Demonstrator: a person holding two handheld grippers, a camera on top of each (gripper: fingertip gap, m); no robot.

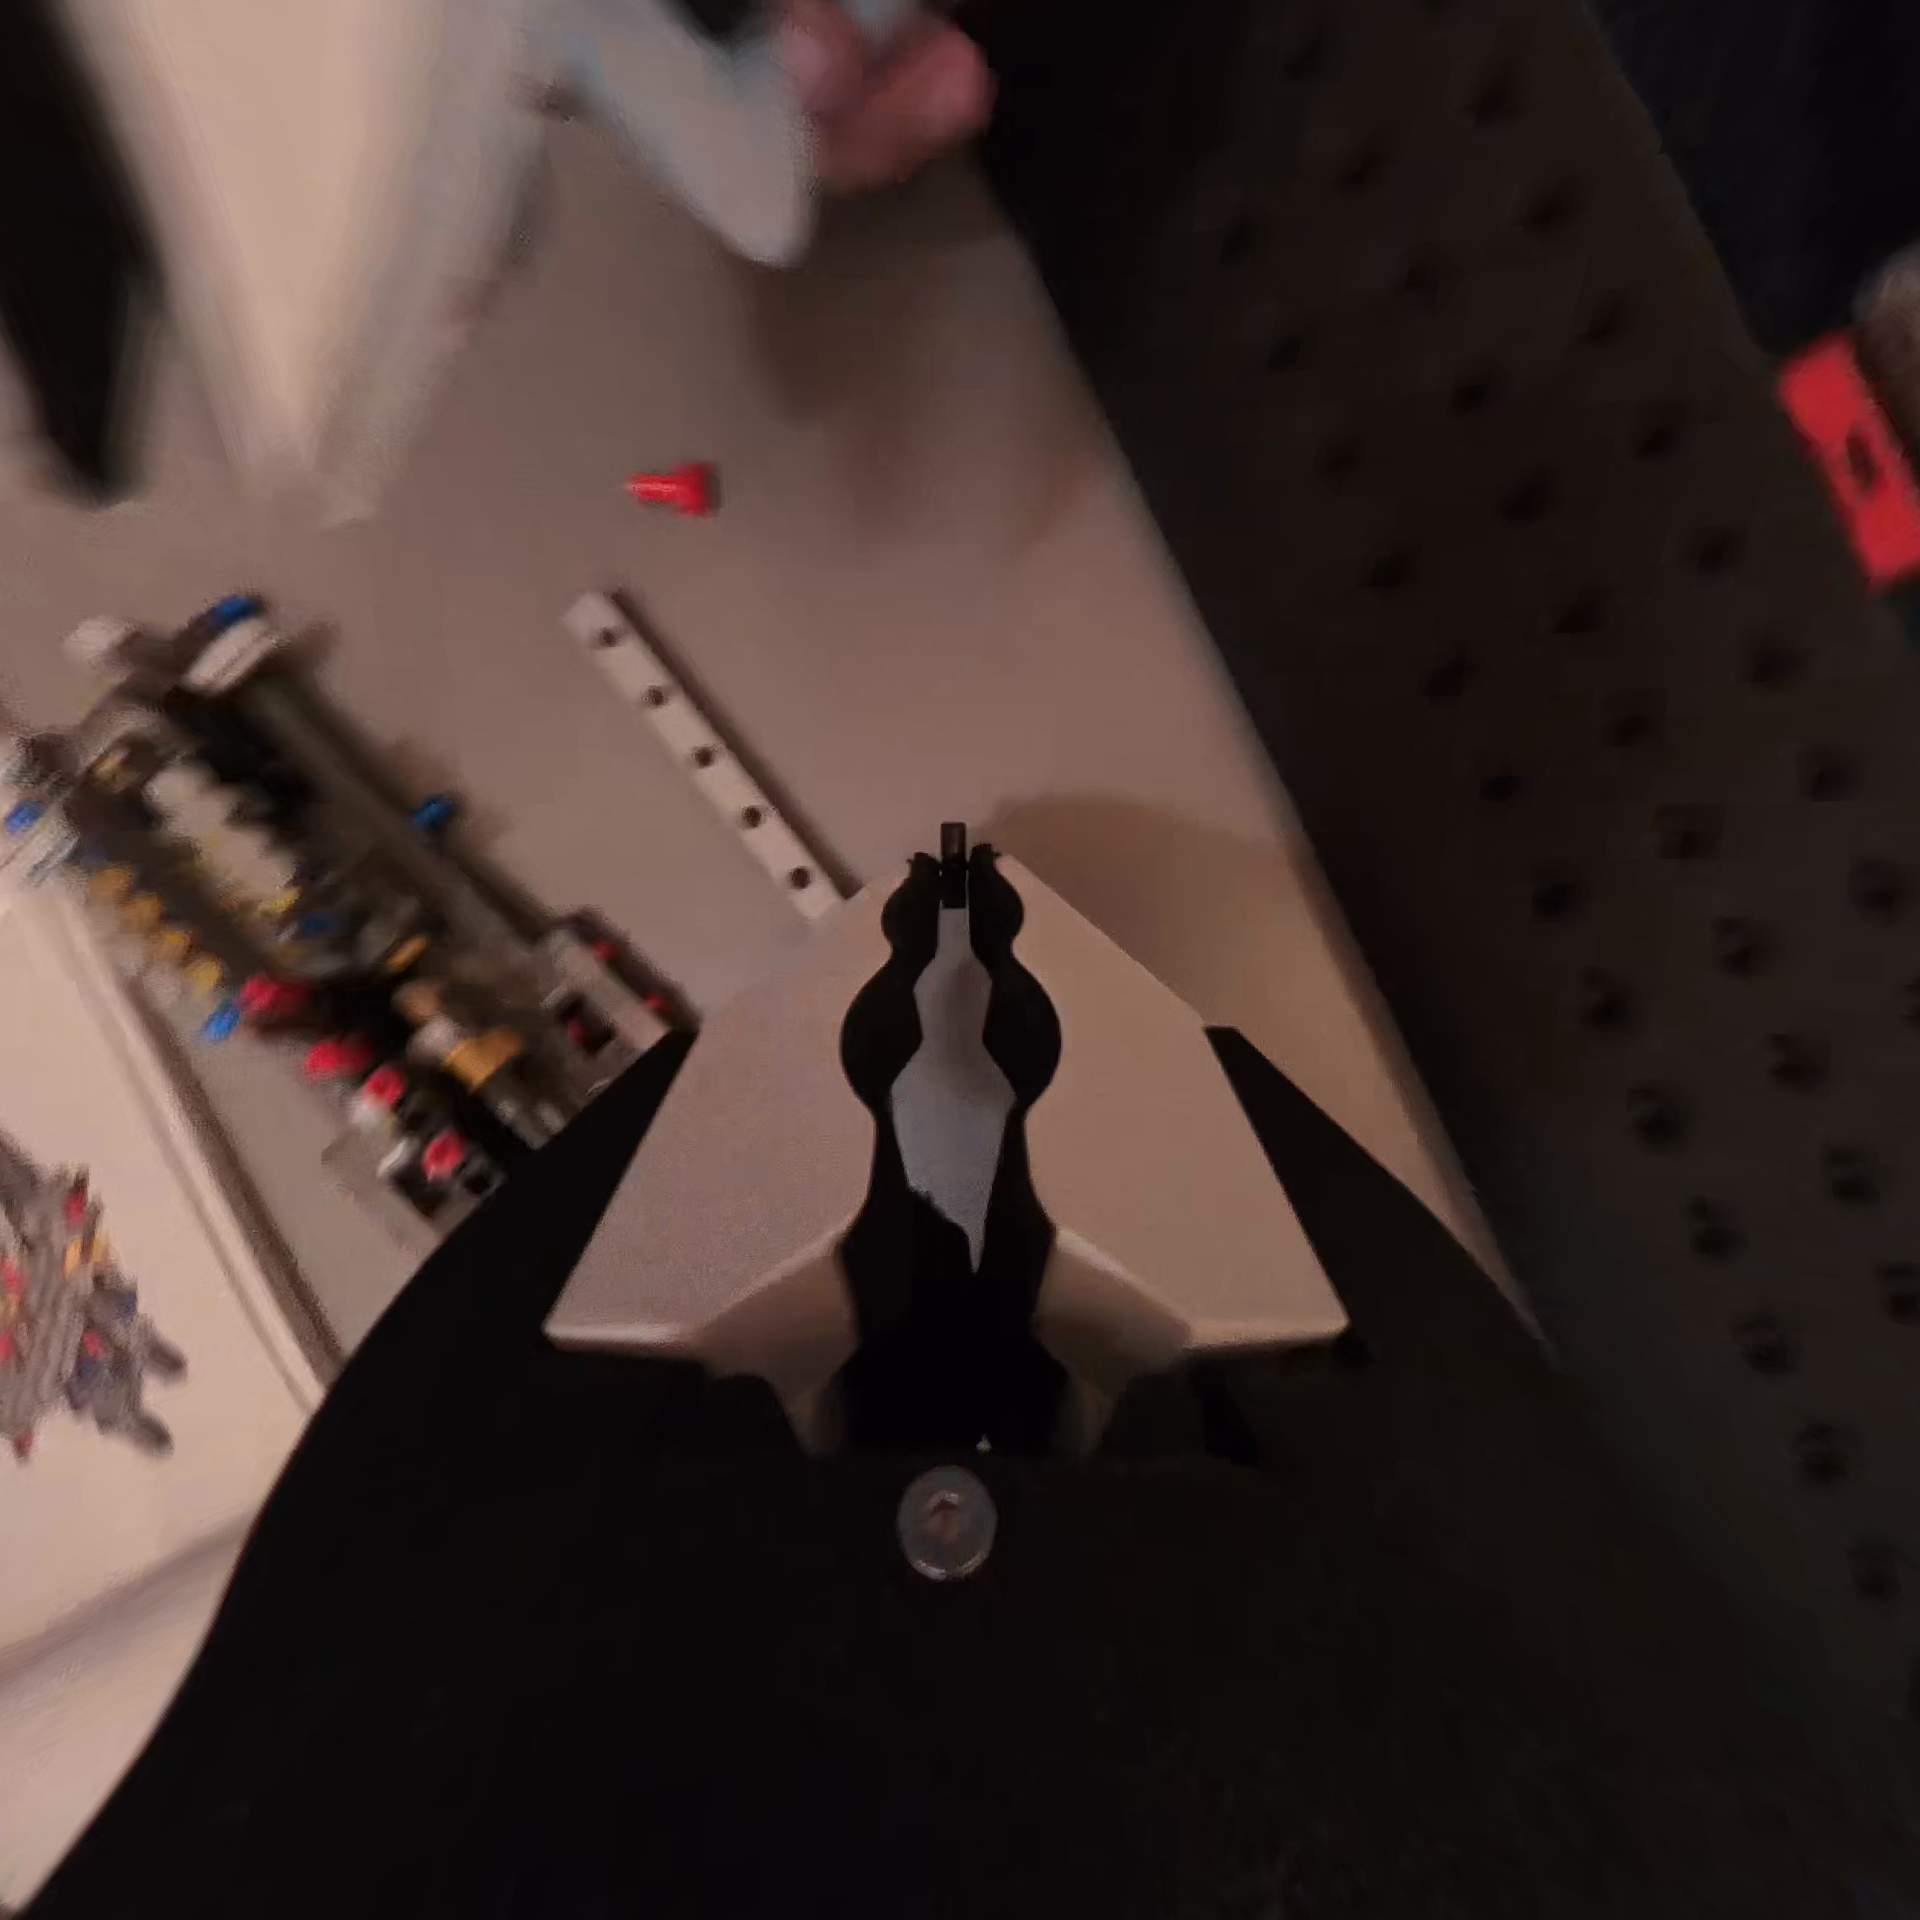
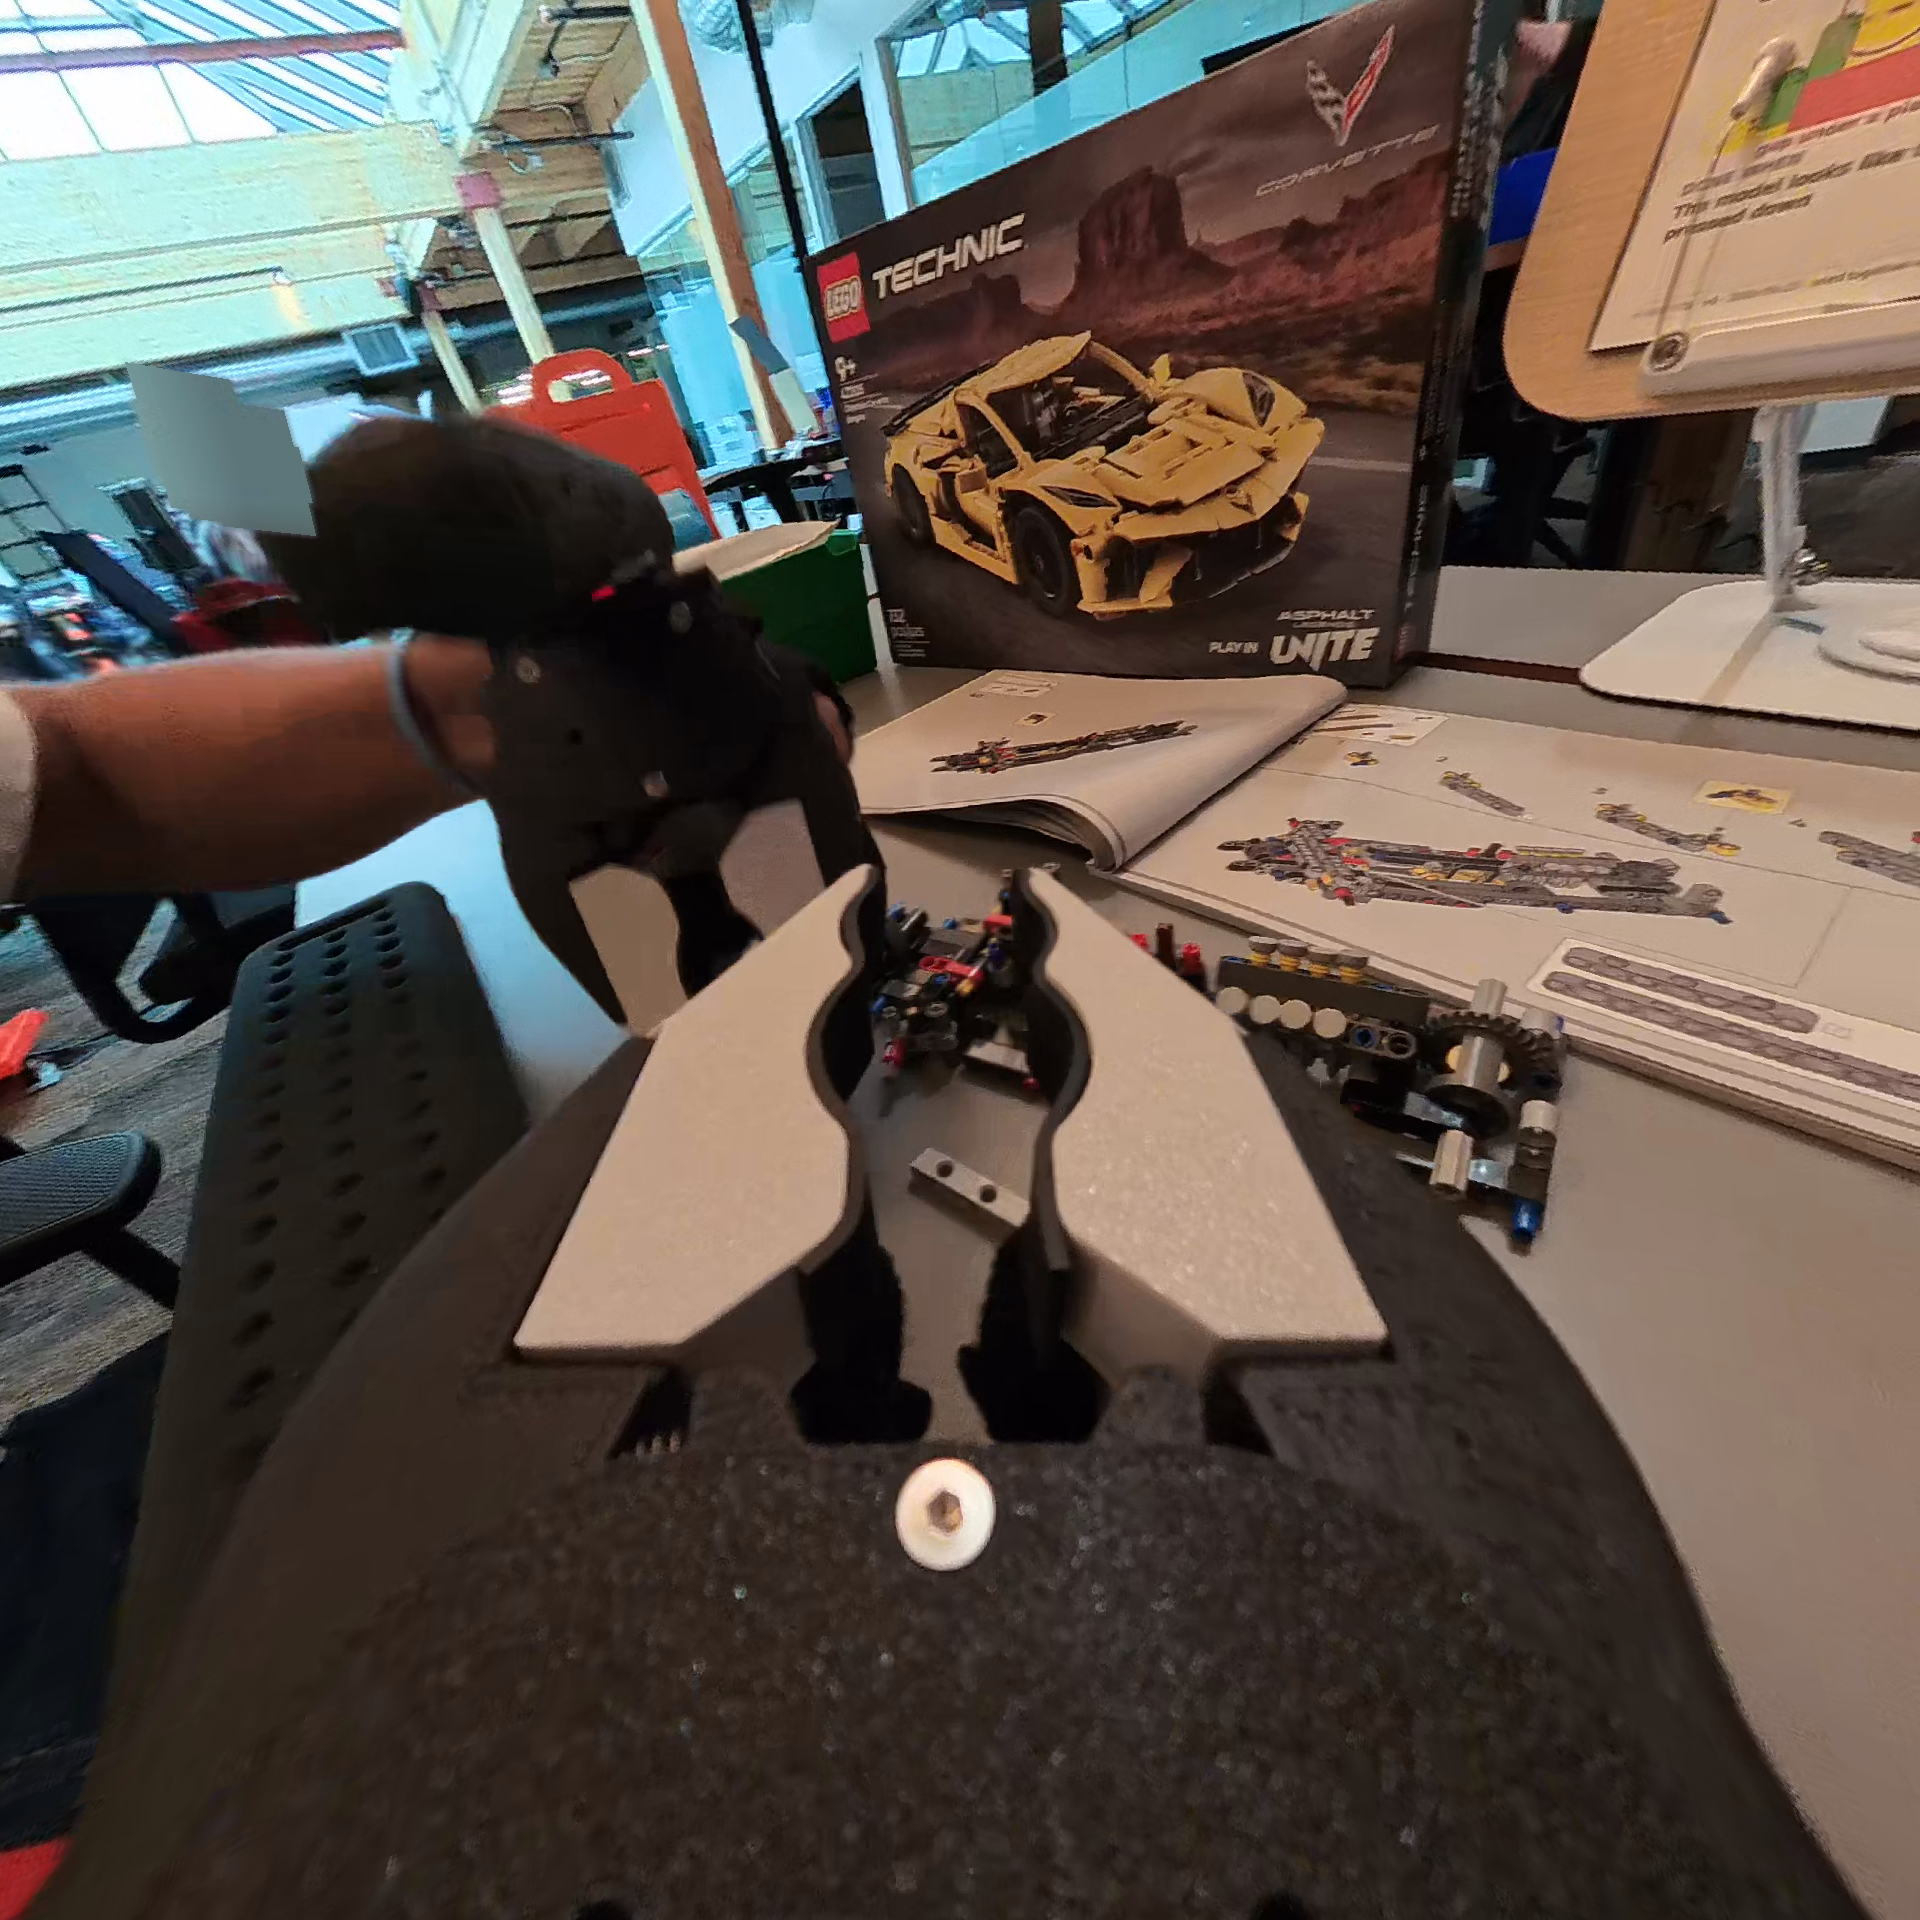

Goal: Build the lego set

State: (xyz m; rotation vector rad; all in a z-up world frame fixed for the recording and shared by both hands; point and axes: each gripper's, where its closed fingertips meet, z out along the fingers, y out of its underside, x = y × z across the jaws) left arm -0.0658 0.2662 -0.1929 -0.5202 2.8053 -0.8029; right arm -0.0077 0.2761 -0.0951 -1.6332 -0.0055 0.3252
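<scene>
My left gripper (image 1: 953,868) is shut on a small black pin (image 1: 953,837) and holds it above the grey table (image 1: 935,582). A light grey beam with holes (image 1: 707,758) lies just left of its tips. The long, partly built Lego chassis (image 1: 291,894) lies further left, blurred. A small red piece (image 1: 675,486) lies beyond. My right gripper (image 2: 945,904) is open and empty, low over the table, with the grey beam (image 2: 971,1184) between its fingers. The chassis (image 2: 1351,1029) is to its right, with loose small parts (image 2: 956,987) ahead of its tips. A hand holds the left gripper's body (image 2: 623,707) on the left.
The Lego box (image 2: 1143,416) stands at the back. An open instruction booklet (image 2: 1091,758) and a printed sheet (image 2: 1558,883) lie on the table. A white stand (image 2: 1766,644) holding a board is at the right. A black perforated chair (image 2: 343,1091) is by the table's left edge, over patterned carpet (image 1: 1558,831). There is about 11 cm between the tips of the two grippers.
</scene>
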